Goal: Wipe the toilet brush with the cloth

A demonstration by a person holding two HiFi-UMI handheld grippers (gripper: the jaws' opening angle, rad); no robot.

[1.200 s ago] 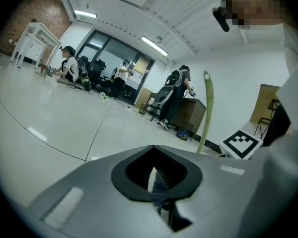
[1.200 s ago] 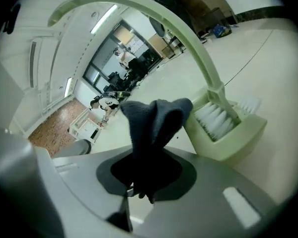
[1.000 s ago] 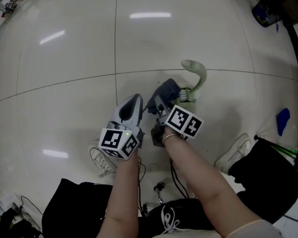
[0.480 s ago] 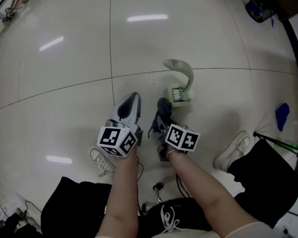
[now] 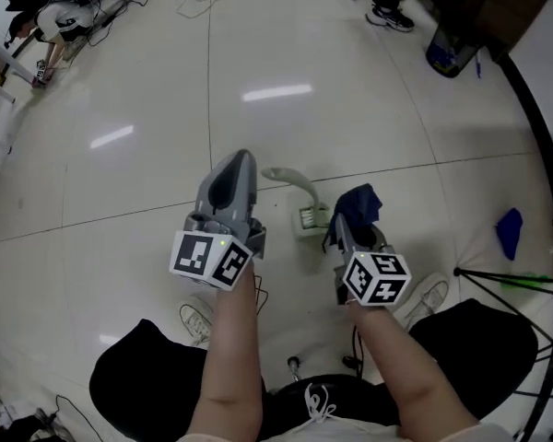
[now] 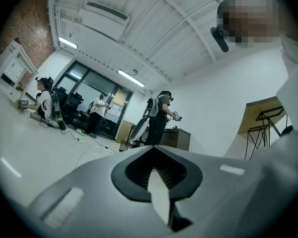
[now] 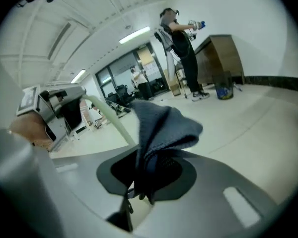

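Currently right gripper [image 5: 344, 222] pinching bunched blue-grey cloth [image 5: 358, 204], folds sticking up past jaw tips. Cloth near toilet brush [image 5: 303, 190], apart from it, on its right. Brush resting on pale tiled floor [image 5: 120, 81] between both grippers: pale green curved handle, bristle head toward person. Left gripper [image 5: 239, 160] pressed together, nothing between jaws, hovering just left of brush handle. White sneaker [image 5: 196, 318] below it.

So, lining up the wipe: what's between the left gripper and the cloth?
The toilet brush rests on the floor beside the cloth, in head view.
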